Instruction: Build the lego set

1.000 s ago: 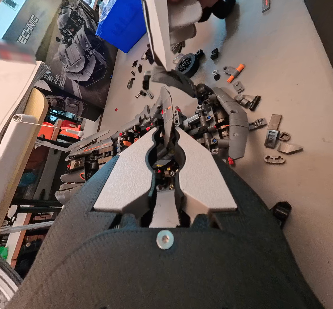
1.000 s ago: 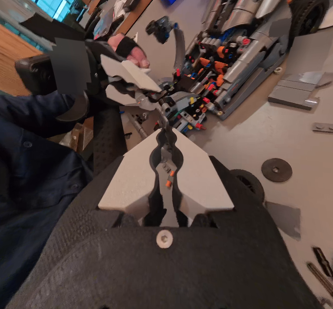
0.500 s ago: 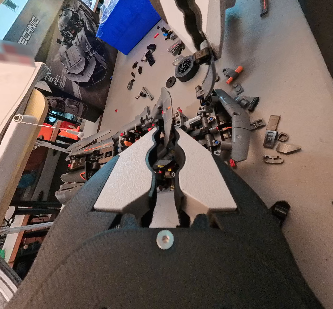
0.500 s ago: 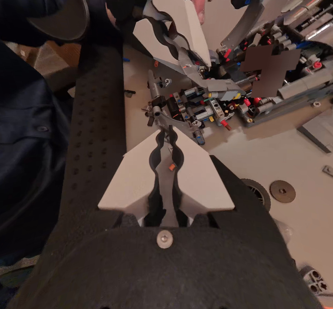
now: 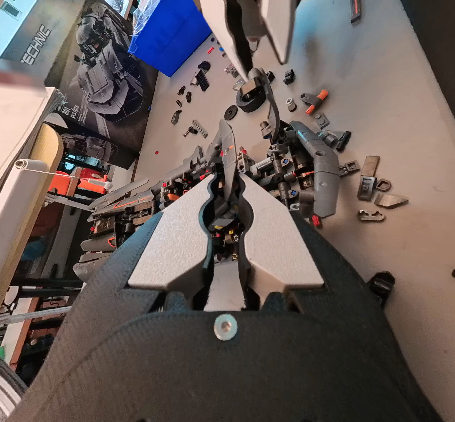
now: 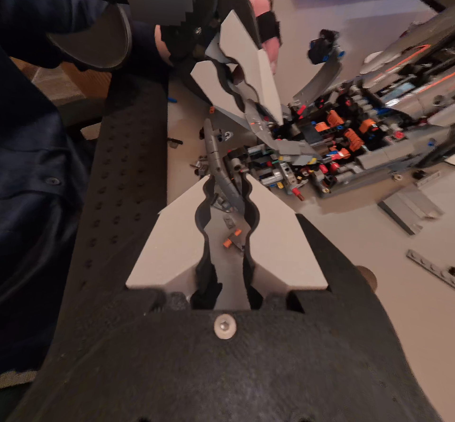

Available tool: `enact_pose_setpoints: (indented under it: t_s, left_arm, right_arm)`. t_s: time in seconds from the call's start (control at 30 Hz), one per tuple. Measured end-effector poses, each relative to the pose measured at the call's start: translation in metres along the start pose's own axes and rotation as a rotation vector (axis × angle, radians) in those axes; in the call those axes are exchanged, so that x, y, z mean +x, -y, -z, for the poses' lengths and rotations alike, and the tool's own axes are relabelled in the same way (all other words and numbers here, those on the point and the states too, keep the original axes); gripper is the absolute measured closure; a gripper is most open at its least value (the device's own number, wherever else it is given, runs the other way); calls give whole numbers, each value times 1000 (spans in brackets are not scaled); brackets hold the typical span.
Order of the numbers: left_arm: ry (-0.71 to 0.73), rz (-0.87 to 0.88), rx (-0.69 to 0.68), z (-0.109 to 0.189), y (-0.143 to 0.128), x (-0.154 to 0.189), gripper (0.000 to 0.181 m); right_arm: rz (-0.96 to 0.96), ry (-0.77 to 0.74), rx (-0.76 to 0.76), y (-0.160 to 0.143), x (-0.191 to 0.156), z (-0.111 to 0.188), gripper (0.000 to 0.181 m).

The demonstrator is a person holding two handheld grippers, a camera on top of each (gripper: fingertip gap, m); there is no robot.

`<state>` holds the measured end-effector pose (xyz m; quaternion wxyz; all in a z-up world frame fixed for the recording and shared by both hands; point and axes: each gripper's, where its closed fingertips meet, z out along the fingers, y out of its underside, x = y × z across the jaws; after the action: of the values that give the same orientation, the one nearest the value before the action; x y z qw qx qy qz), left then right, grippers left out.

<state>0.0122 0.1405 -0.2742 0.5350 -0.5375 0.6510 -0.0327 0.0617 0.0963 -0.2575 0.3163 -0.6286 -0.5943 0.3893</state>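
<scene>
The grey lego car model [image 5: 283,171] lies on the table, its inner pins and beams exposed. My left gripper [image 5: 226,176] is shut on an upright grey panel [image 5: 227,149] of the model. It also shows in the right wrist view [image 6: 263,114], clamping that panel [image 6: 258,124]. My right gripper [image 6: 226,178] is shut on a curved grey arch piece [image 6: 216,161]. It holds the piece against the near end of the model [image 6: 344,144]. In the left wrist view it comes in from the top [image 5: 261,65] with the arch piece [image 5: 272,107] hanging down to the model.
Loose parts lie around the model: a black wheel [image 5: 248,104], an orange-tipped piece [image 5: 315,99], and small grey plates [image 5: 369,188]. A blue bin [image 5: 172,28] and the set's box [image 5: 98,65] stand at the back. Grey plates [image 6: 413,210] lie to the right. It is some 11 cm from my right tips to the black wheel [image 5: 248,104].
My right gripper has swung round and come down with the arch piece until it reaches the model's near end. My left gripper has kept still on the panel.
</scene>
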Motion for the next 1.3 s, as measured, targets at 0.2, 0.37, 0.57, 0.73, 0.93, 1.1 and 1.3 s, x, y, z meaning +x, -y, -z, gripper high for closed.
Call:
enact_pose_setpoints:
  t_s: [0.2, 0.37, 0.57, 0.73, 0.93, 1.1, 1.3]
  left_arm:
    - [0, -3, -1, 0, 0, 0, 171]
    - [0, -5, -3, 0, 0, 0, 171]
    - [-3, -3, 0, 0, -1, 0, 171]
    - [-8, 6, 4, 0, -1, 0, 171]
    - [-9, 1, -3, 0, -1, 1, 171]
    - [-17, -7, -10, 1, -3, 1, 171]
    - [-50, 15, -41, 5, -7, 0, 170]
  right_arm:
    - [105, 53, -144, -18, -19, -15, 172]
    - [110, 31, -182, -22, -17, -12, 170]
    - [16, -53, -194, -31, -4, 17, 156]
    - [16, -117, -334, -63, 5, 14, 151]
    - [85, -90, -449, -78, 6, -5, 158]
    - [70, -82, -480, -85, 8, -9, 162]
    - [-4, -86, -394, -75, 13, -4, 164]
